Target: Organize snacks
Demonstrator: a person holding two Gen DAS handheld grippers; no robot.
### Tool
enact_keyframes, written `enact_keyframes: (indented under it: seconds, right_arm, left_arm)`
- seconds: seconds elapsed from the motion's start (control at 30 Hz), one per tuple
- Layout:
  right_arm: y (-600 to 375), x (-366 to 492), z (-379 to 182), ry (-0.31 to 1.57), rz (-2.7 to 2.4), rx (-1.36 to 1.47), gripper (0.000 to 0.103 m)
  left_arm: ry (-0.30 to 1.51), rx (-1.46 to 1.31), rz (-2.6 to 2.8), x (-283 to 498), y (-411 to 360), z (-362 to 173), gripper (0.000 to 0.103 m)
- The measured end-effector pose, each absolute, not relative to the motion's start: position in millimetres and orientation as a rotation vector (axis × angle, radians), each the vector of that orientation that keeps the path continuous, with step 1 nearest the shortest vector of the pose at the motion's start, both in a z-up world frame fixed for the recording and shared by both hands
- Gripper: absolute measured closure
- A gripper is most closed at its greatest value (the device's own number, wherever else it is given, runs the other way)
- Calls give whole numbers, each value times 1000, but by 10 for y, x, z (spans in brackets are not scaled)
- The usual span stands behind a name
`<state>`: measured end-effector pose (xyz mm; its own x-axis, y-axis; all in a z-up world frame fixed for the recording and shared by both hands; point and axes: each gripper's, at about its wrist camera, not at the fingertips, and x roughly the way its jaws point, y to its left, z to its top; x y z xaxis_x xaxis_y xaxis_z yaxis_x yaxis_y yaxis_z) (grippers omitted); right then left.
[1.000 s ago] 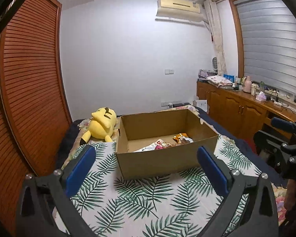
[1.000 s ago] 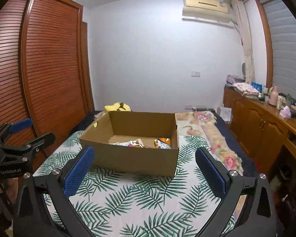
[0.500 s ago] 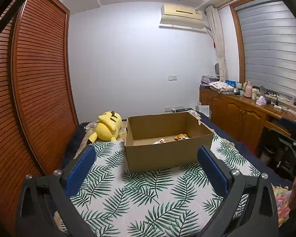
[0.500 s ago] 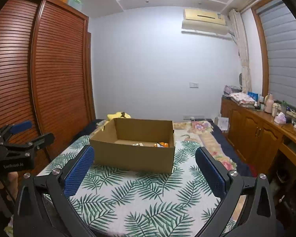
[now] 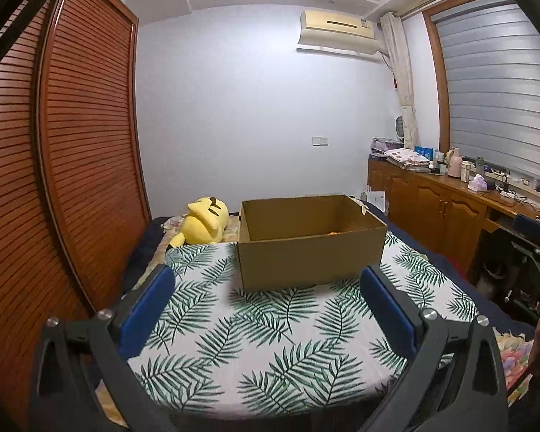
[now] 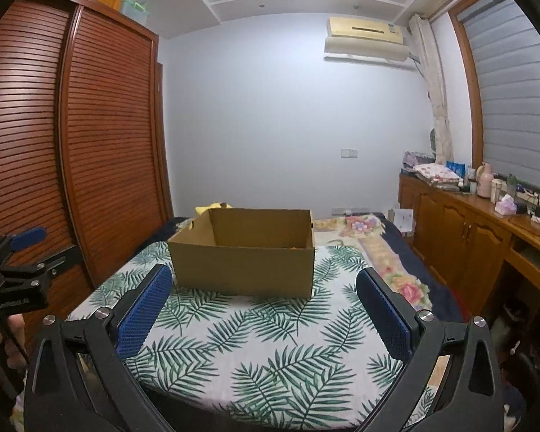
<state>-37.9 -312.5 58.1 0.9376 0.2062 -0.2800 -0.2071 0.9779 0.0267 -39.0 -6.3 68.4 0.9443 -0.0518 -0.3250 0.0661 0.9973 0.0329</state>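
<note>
Both grippers have drawn back from the cardboard box (image 5: 311, 243) (snacks now barely visible inside); left gripper (image 5: 268, 309) and right gripper (image 6: 264, 307) hover spread wide, empty, above the leaf-print cloth (image 6: 270, 352).

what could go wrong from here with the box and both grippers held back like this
1. The cardboard box stands on soft bedding, the leaf-print sheet; pushing on its rim might tip or slide it.
2. From this low angle its front wall hides nearly all the contents; only an orange snack peeks out, so a reach inside would be mostly blind.
3. The left gripper and right gripper are both open, facing the same box; they might collide if both go in.
</note>
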Motion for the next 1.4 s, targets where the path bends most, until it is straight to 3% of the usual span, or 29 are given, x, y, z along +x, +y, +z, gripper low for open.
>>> enact_keyframes:
  seconds: [1.4]
  right_arm:
    - [-3185, -331, 354, 329, 206, 3, 0]
  left_arm:
    - [341, 30, -54, -386, -29, 455, 0]
